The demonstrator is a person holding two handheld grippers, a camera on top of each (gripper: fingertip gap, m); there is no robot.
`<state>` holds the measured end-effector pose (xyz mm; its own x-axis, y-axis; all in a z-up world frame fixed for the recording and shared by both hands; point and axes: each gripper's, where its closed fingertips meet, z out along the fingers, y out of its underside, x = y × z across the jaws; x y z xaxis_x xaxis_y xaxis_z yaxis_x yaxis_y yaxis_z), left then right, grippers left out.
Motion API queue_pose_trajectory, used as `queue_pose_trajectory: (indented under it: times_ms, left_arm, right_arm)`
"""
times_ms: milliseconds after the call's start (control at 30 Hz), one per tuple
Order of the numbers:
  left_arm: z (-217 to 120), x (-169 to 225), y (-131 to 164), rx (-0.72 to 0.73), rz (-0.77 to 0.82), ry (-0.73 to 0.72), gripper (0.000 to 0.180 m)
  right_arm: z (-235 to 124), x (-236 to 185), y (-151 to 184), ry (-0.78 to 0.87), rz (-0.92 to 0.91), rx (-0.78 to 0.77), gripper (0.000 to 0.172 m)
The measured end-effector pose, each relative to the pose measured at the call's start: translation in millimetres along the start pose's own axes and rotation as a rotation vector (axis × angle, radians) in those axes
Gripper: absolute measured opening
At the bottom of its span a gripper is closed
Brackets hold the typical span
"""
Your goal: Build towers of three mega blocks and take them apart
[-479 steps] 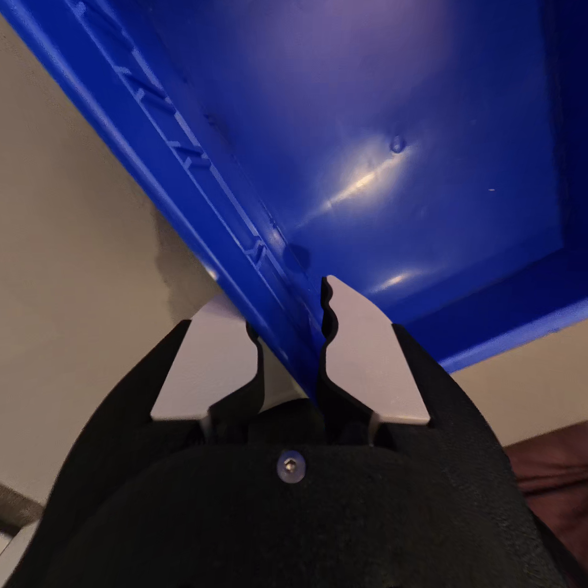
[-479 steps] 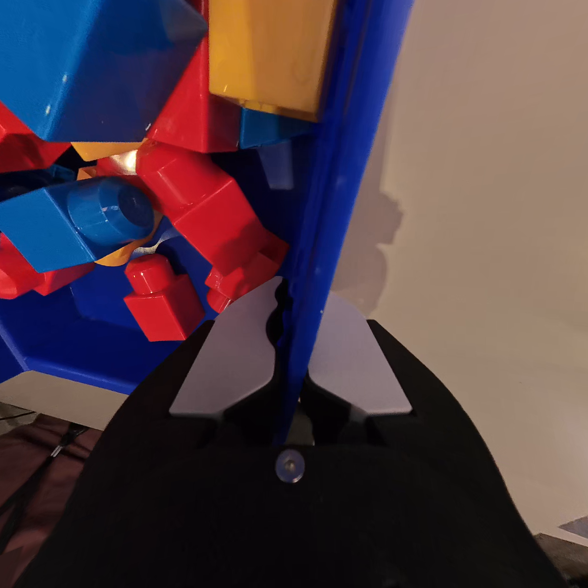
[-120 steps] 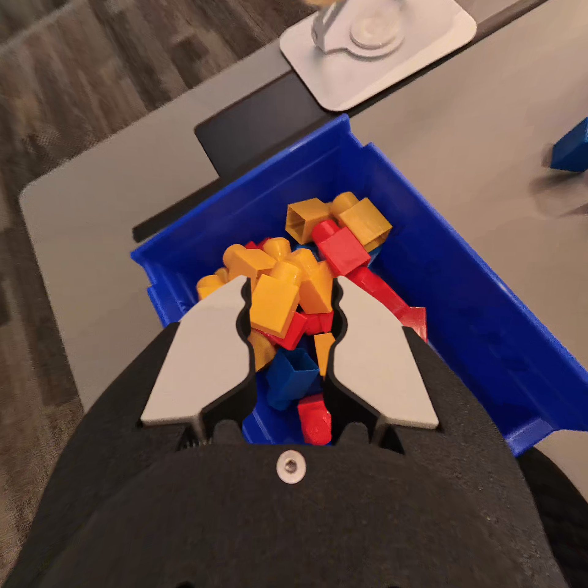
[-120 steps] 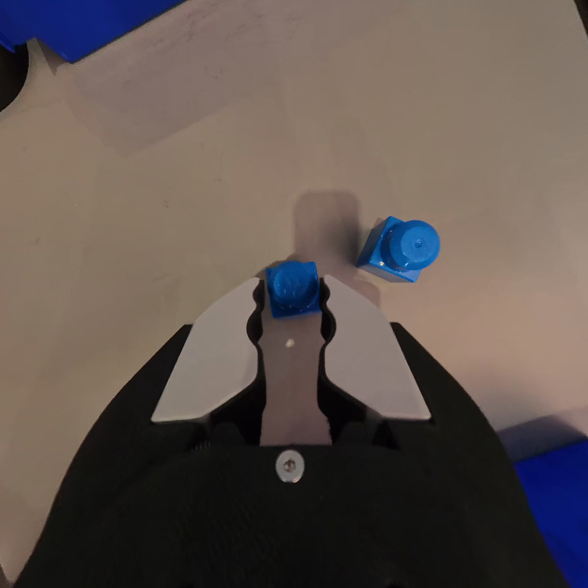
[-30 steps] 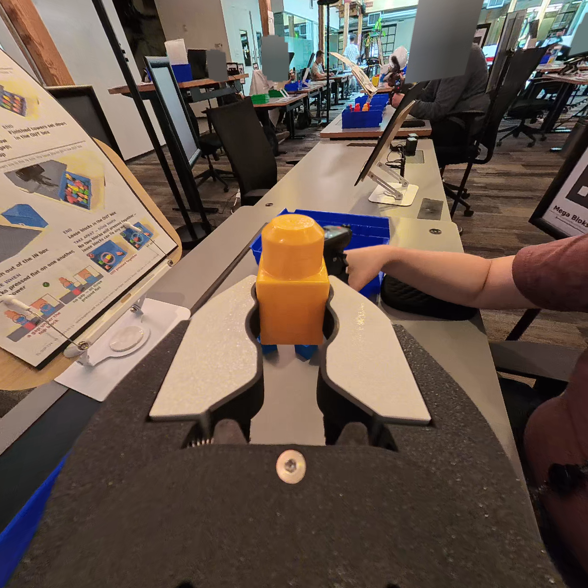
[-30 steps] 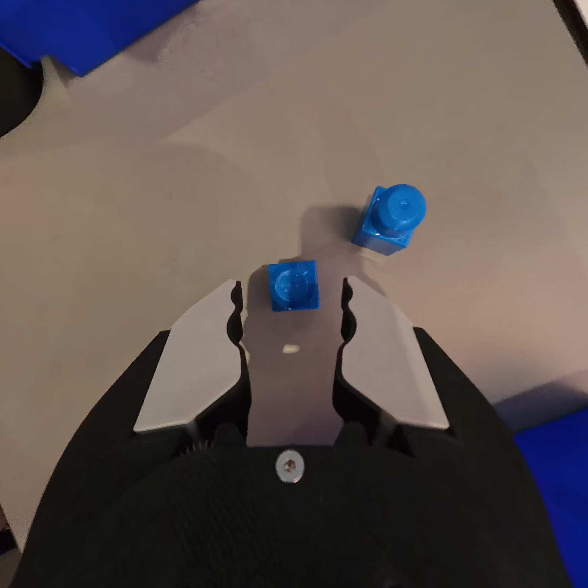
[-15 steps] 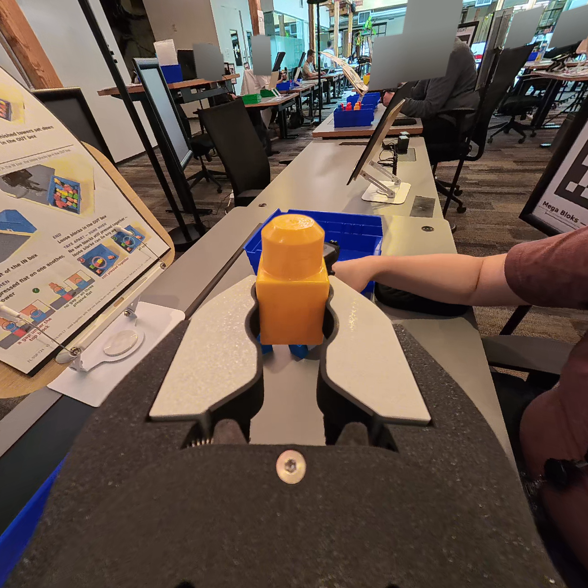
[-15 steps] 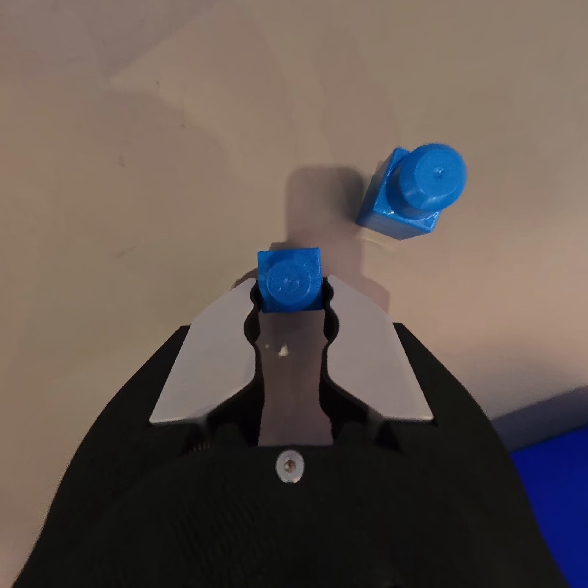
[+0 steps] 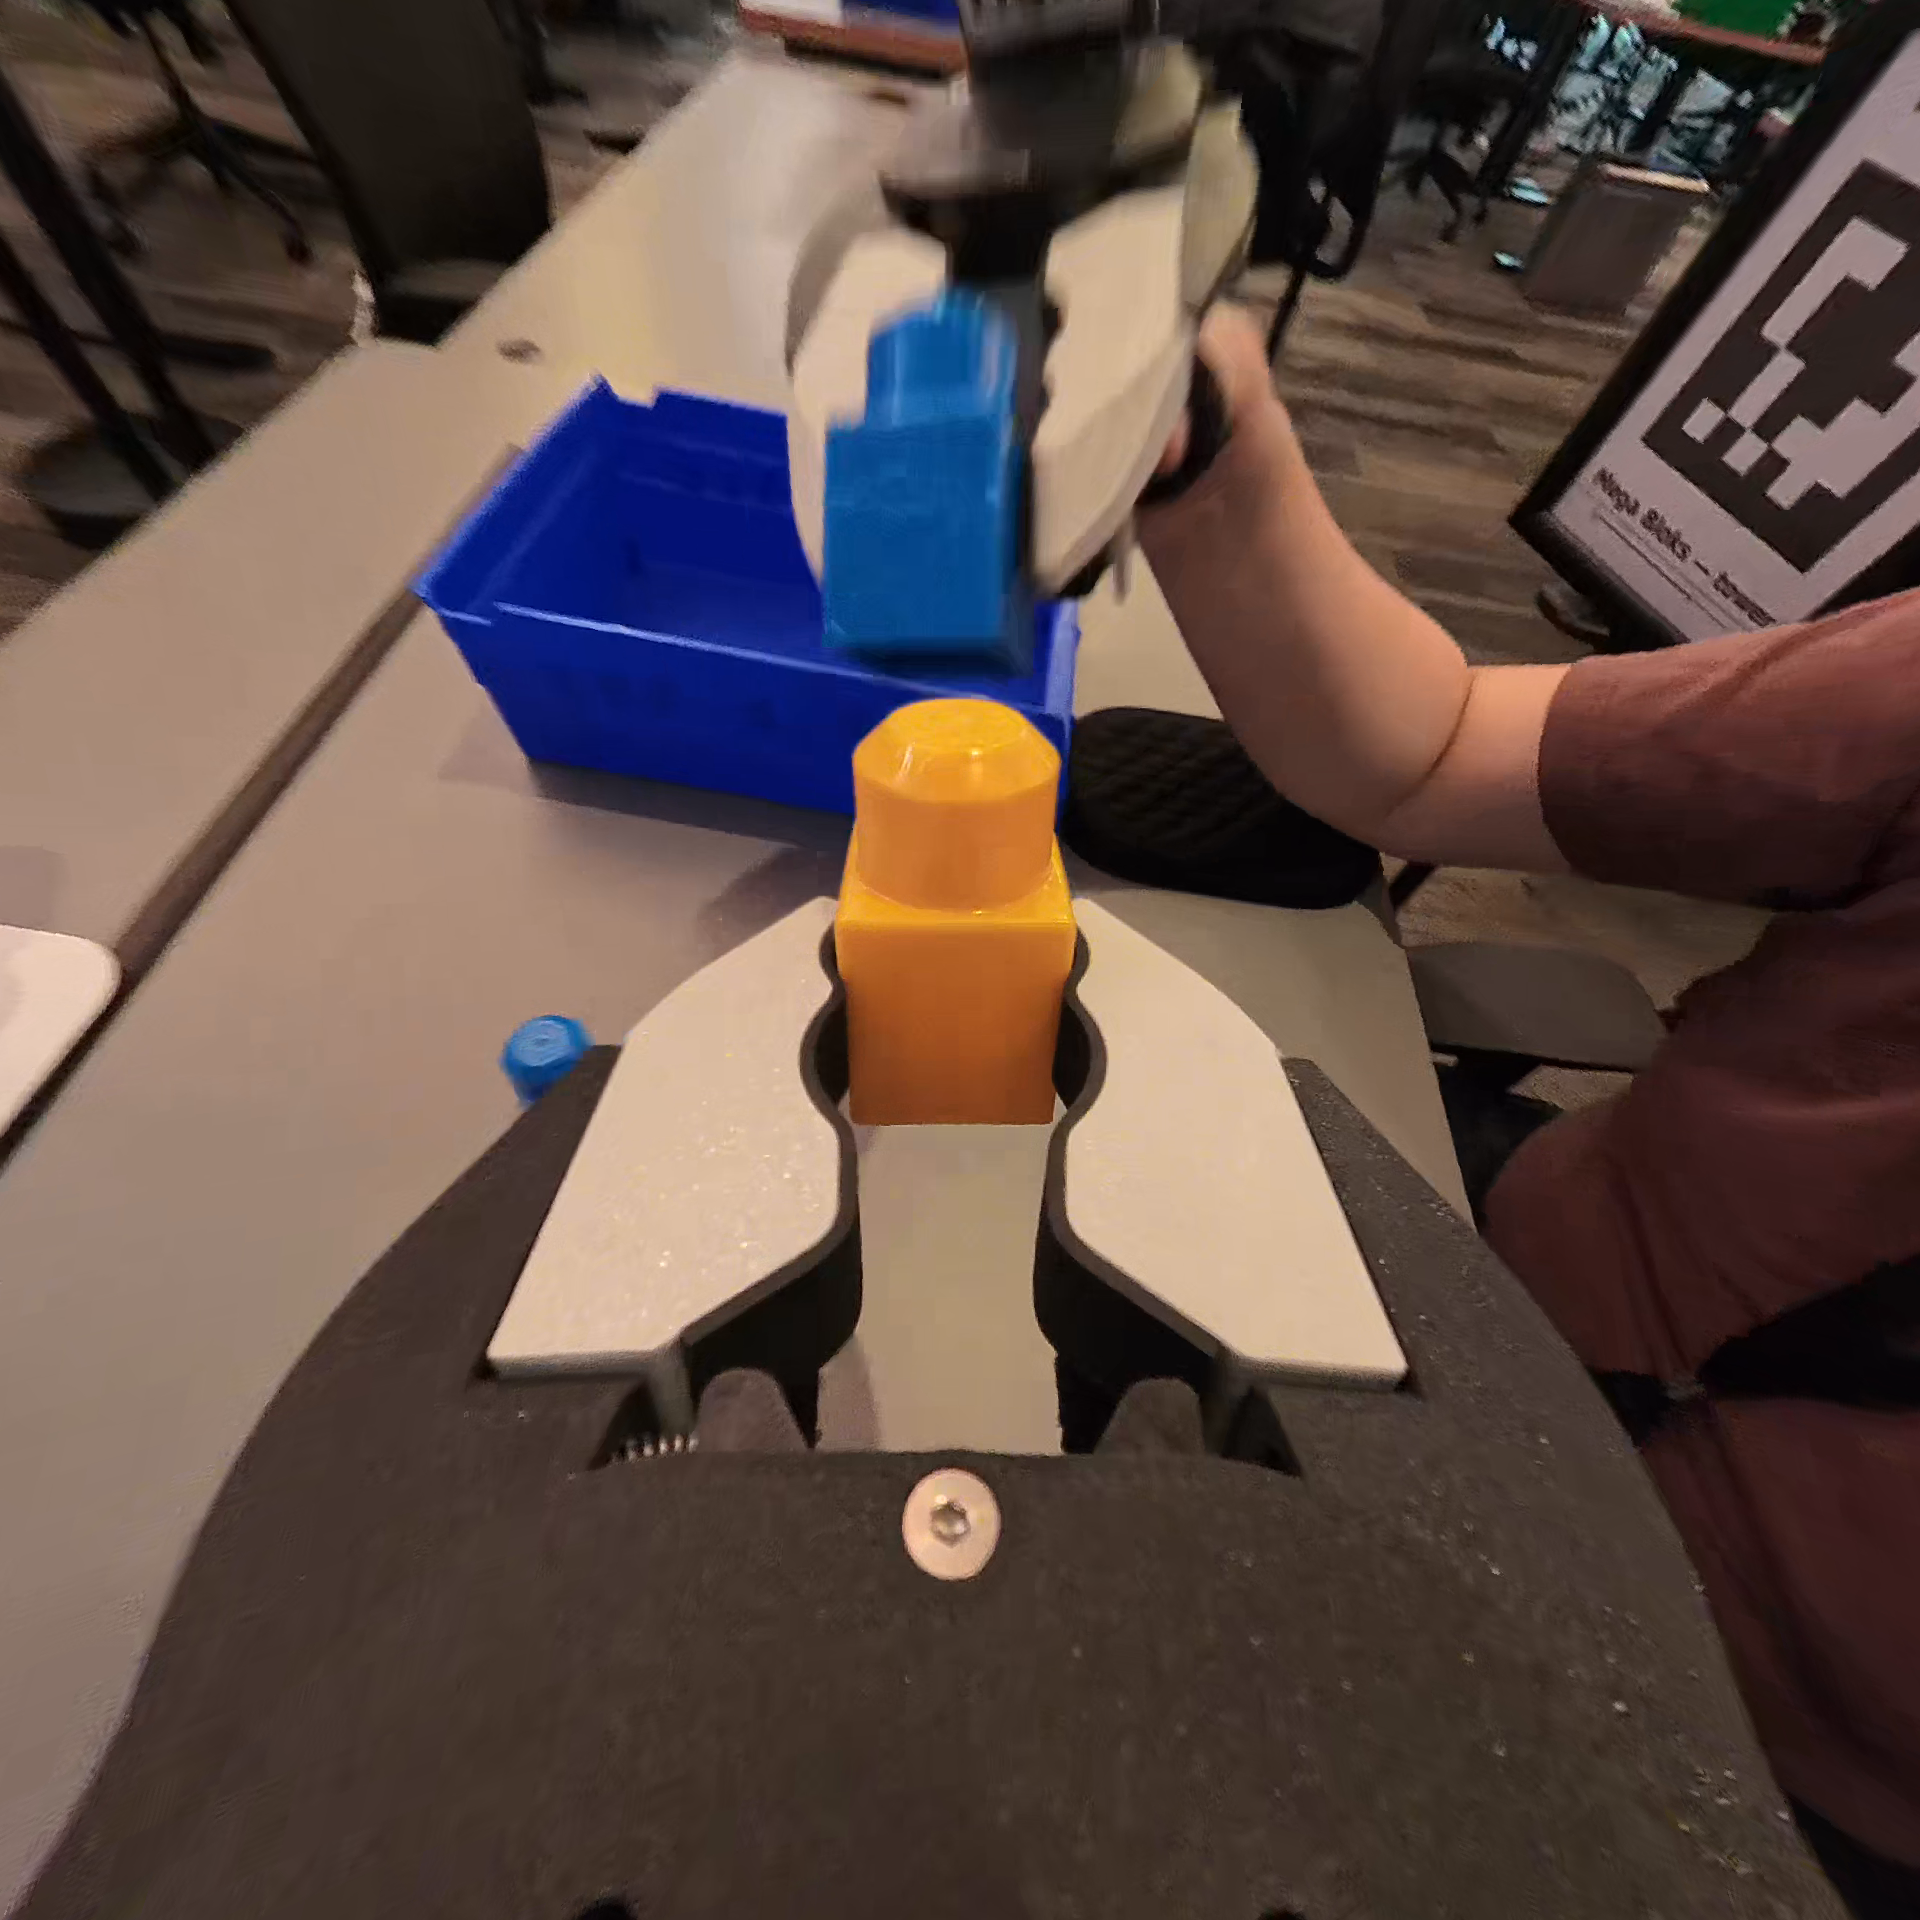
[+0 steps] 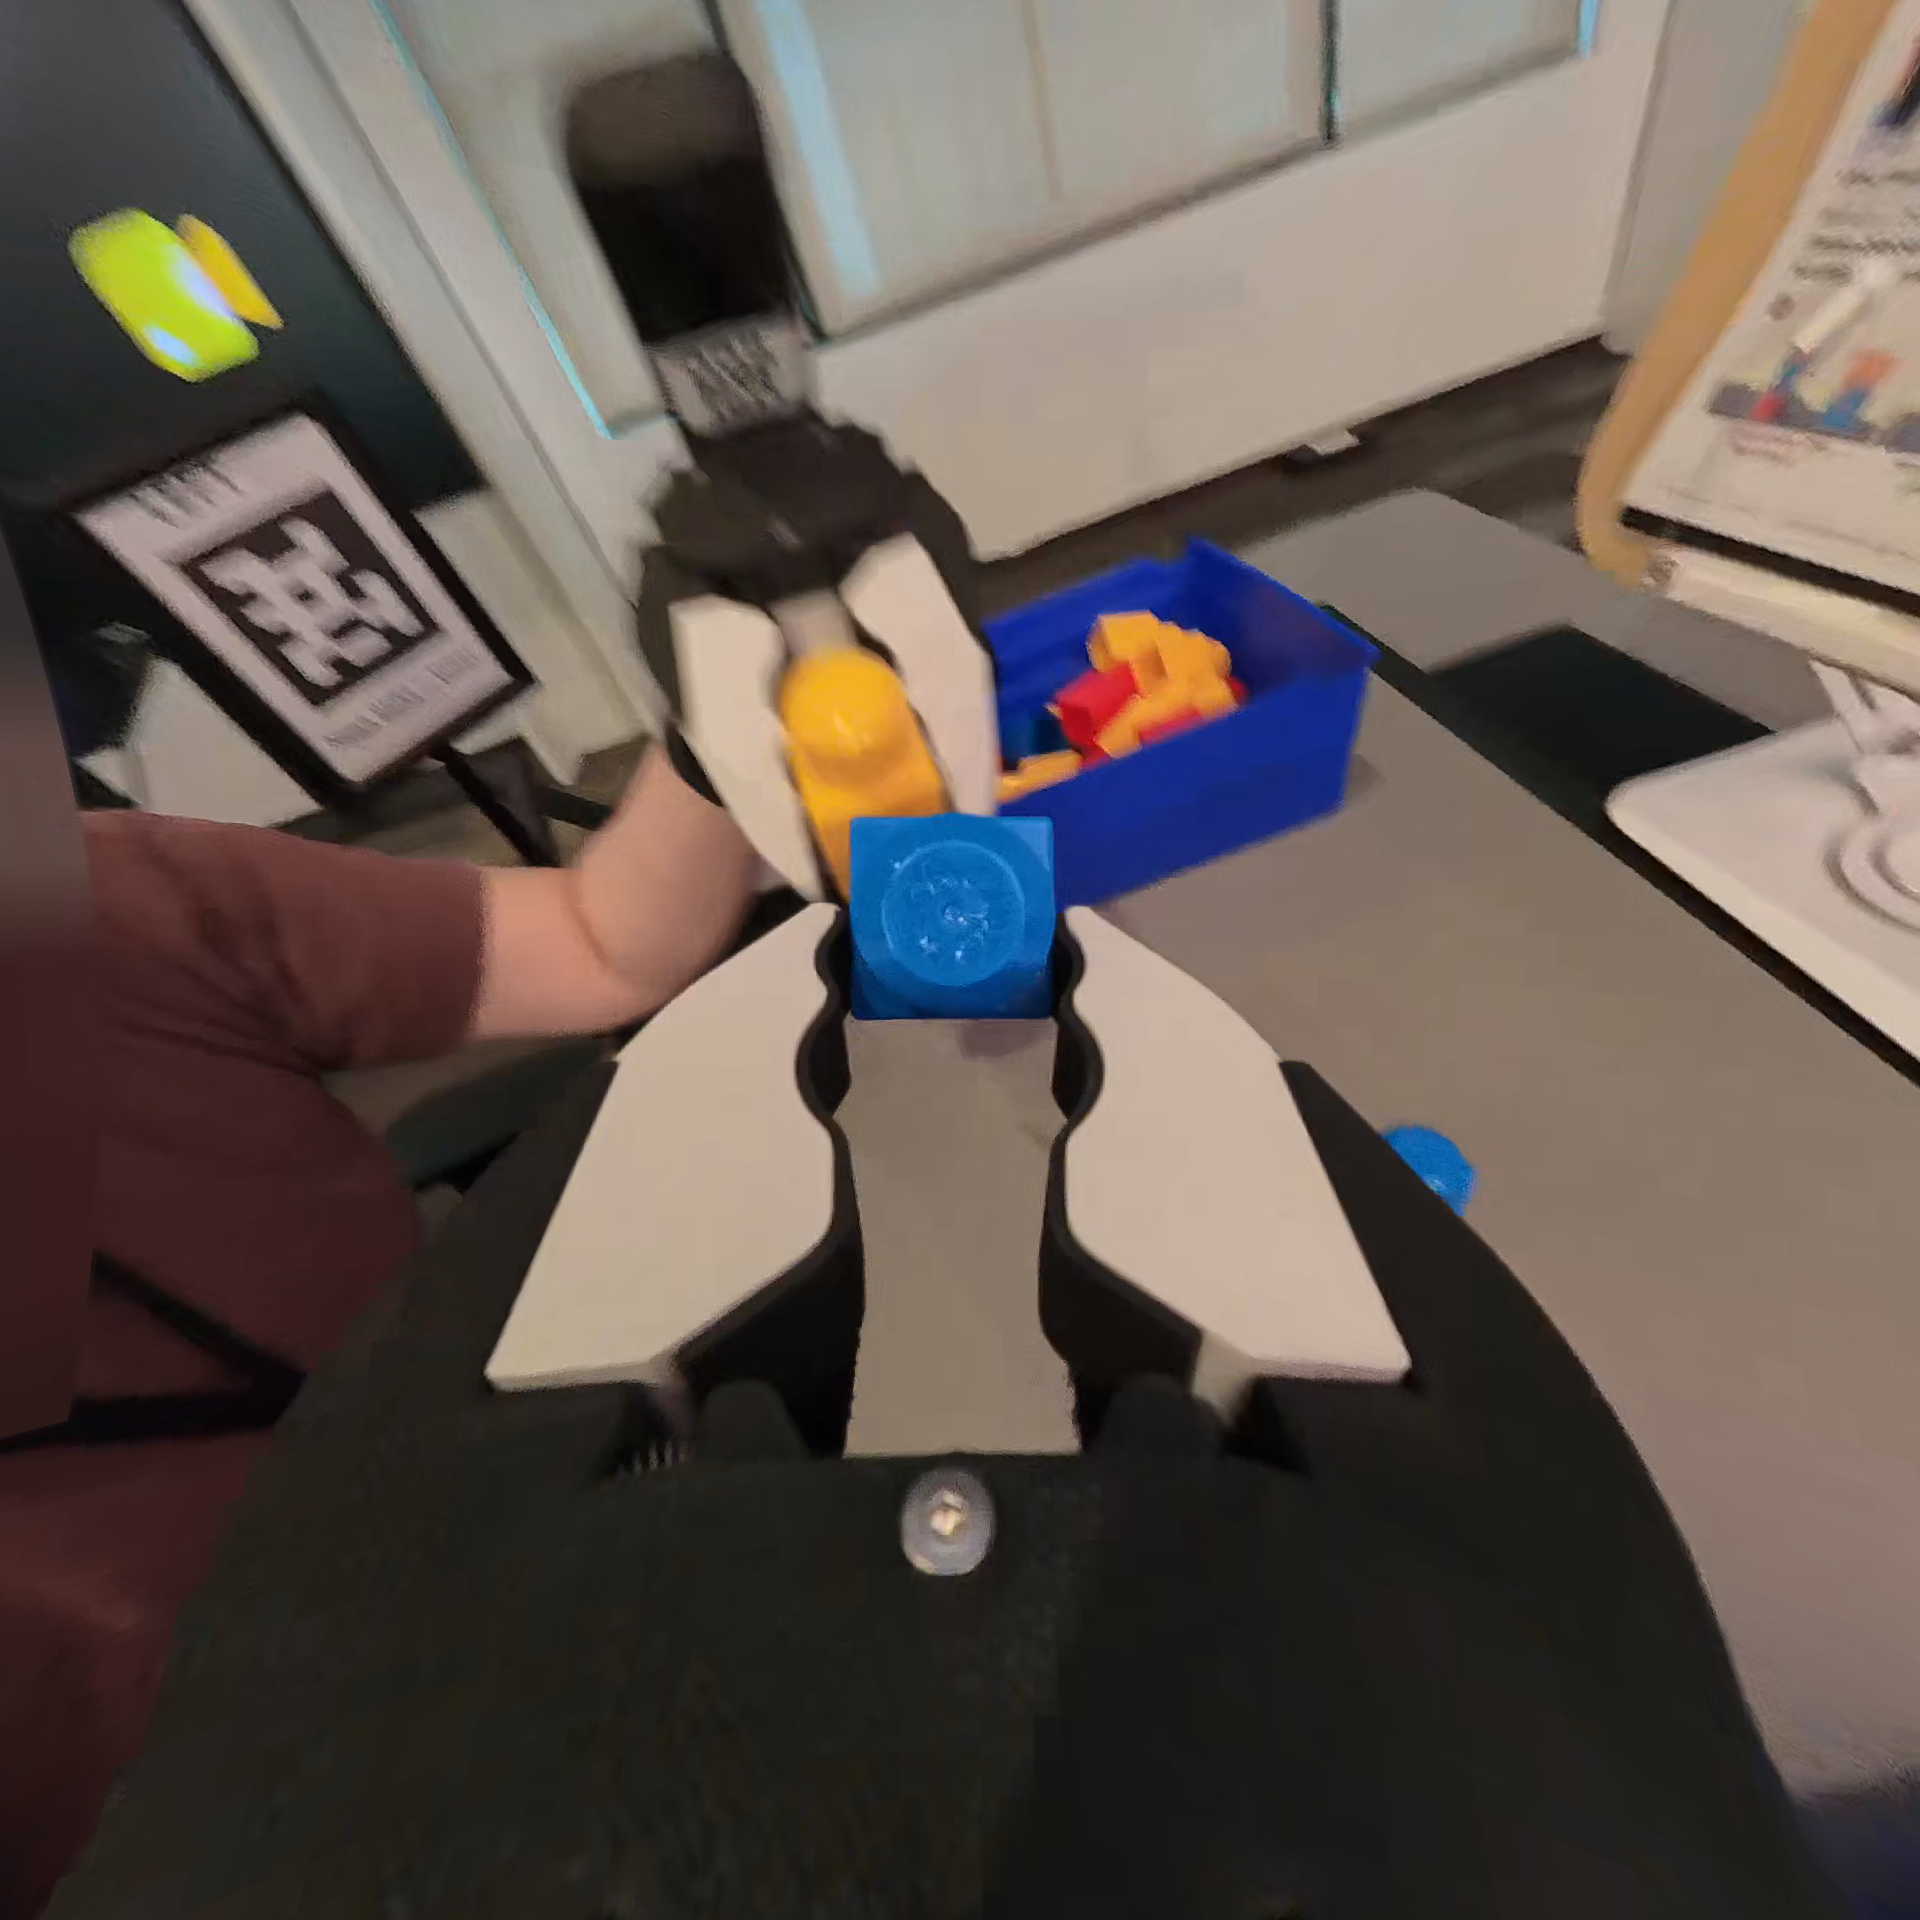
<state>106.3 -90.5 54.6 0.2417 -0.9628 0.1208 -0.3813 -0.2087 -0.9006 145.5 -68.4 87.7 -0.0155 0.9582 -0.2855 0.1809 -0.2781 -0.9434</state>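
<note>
Left gripper [image 9: 954, 1023] has its jaws pinching an orange block [image 9: 954, 935] by the flat sides of its square body, stud up and clear of the fingers [image 9: 717, 1122]; right gripper [image 10: 951, 966] has its jaws pinching a blue block [image 10: 951, 920] the same way, held in the air above the orange block and in front of the empty blue bin [image 9: 644, 623]; right view is blurred, so exact alignment is hard to read; a second blue block [image 9: 540, 1051] stands loose on the bench [image 9: 312, 935] just left of the orange block, low down; a second blue bin [image 10: 1226, 748] with red and orange blocks sits beyond the orange block in the right view; judged handling: hollow hard plastic, light, stiff, not fragile, glossy faces so likely a bit slippery under smooth pads; best hold is across two opposite flat walls of the body, low enough to leave the stud free on the lower block and the open socket free on the upper one; press-fit probably needs a straight push, tilt would likely jam or pop a block out of the grip.
</note>
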Motion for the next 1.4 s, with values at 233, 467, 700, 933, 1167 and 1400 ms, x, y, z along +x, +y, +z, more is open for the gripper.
queue_pose_trajectory:
  times_ms: [233,467,700,933,1167,1400]
  left_arm:
    - [45,14,28,-0.145,-0.034,0.099,0.036]
    - [51,31,39,-0.232,-0.077,0.200,0.036]
    - [51,33,53,-0.324,-0.061,0.200,0.035]
    - [48,23,54,-0.315,-0.102,0.176,0.035]
    - [51,26,69,-0.399,-0.085,0.189,0.035]
    - [51,28,75,-0.413,-0.111,0.239,0.035]
  right_arm:
    - [3,-11,17,-0.043,-0.027,-0.134,0.036]
    - [15,-21,48,-0.071,-0.068,-0.322,0.036]
    - [19,-22,62,-0.068,-0.029,-0.406,0.036]
    - [27,-14,62,-0.070,0.028,-0.375,0.036]
    - [28,-16,82,-0.076,0.004,-0.492,0.036]
    - [31,-16,88,-0.084,0.000,-0.515,0.036]
